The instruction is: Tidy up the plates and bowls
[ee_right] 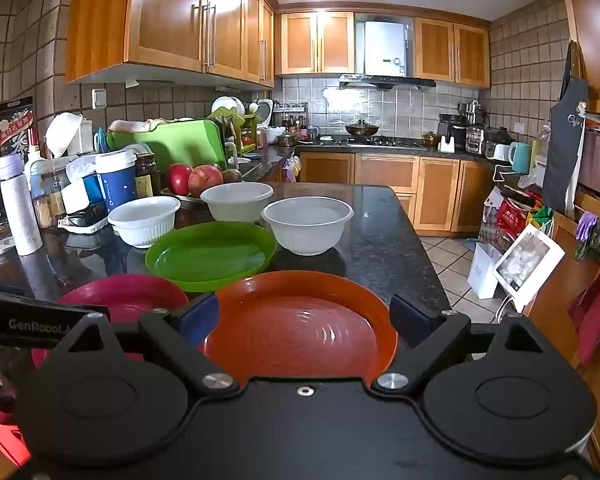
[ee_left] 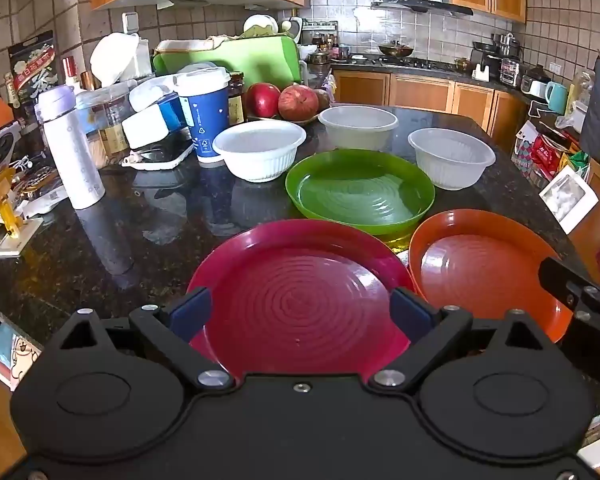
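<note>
On the dark counter (ee_left: 148, 240) lie a magenta plate (ee_left: 300, 292), an orange plate (ee_left: 484, 268) to its right and a green plate (ee_left: 360, 190) behind them. Three white bowls stand behind: left (ee_left: 260, 154), middle (ee_left: 358, 126), right (ee_left: 452, 156). My left gripper (ee_left: 300, 314) is open and empty over the magenta plate's near edge. My right gripper (ee_right: 304, 318) is open and empty over the near edge of the orange plate (ee_right: 300, 324). The right wrist view also shows the magenta plate (ee_right: 132, 292), green plate (ee_right: 212, 254) and bowls (ee_right: 308, 224).
Clutter fills the counter's left: a white bottle (ee_left: 72, 148), a blue paper cup (ee_left: 204, 112), a phone (ee_left: 160, 156), jars and apples (ee_left: 284, 100). The counter's right edge (ee_right: 420, 248) drops to a tiled floor with bags (ee_right: 500, 220).
</note>
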The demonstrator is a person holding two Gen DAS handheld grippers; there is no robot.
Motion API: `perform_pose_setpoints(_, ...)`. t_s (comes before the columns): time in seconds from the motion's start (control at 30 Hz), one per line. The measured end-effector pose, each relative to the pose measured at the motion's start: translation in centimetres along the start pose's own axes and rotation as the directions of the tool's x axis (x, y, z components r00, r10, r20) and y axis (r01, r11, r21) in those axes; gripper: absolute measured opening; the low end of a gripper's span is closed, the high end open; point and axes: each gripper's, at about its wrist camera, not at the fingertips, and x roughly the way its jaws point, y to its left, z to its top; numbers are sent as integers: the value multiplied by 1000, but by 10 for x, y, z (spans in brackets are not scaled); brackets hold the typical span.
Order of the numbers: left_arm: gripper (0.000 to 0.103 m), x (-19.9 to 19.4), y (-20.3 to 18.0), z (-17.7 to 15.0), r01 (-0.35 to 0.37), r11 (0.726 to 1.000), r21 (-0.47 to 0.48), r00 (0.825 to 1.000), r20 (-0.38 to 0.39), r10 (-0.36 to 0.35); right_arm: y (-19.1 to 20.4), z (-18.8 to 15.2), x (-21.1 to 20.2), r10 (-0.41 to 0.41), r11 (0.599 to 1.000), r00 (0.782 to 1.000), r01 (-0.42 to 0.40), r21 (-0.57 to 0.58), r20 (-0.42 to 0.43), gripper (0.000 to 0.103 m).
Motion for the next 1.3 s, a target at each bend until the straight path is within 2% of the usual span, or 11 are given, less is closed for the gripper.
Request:
perform_pose_setpoints(0.27,95,-1,-5,-1,2,1000,11,1000,-7,-2,0,-3,1,0,1000,1000,0,2,-14,96)
perform_pose_setpoints(0.43,95,2,6,-2,-1,1000,-1,1000,-13,1,1,2,6,1,1000,999,-1,5,-46,96)
perform_pose_setpoints(1.3,95,4,2,-2,-17,1000,-3,1000,-16,17,2,4,7,-6,1000,998,6,-1,-55,96)
